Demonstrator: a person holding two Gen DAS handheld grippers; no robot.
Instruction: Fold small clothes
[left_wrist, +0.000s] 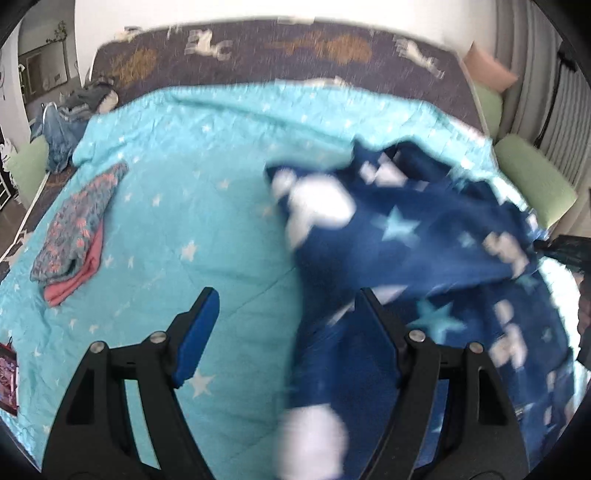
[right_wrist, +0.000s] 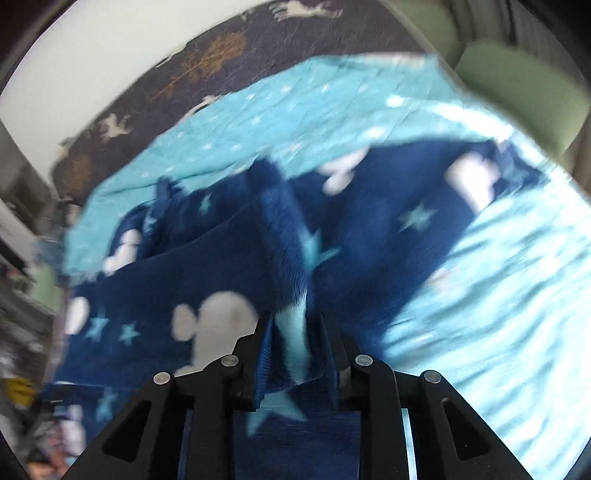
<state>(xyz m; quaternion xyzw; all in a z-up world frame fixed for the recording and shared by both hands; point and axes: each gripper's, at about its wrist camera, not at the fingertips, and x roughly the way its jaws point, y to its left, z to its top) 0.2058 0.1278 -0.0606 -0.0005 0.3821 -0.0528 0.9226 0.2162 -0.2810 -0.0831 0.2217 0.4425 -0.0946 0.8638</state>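
The quilt (left_wrist: 229, 155) lies on the bed (left_wrist: 258, 48). The garment (left_wrist: 424, 240) is over the right side of the quilt, part of it lifted. A folded pile (left_wrist: 74, 229) lies on the quilt, well apart to the left. The left gripper (left_wrist: 288, 325) hangs over the quilt, just beside the garment. The right gripper (right_wrist: 299, 354) pinches the garment's edge. Cushions (left_wrist: 532, 184) sit right of the bed

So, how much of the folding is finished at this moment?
Done: one floral garment lies folded on the turquoise quilt. In hand: the right gripper is shut on the navy star garment, lifted and unfolded; the left gripper is open. Left: folding this garment.
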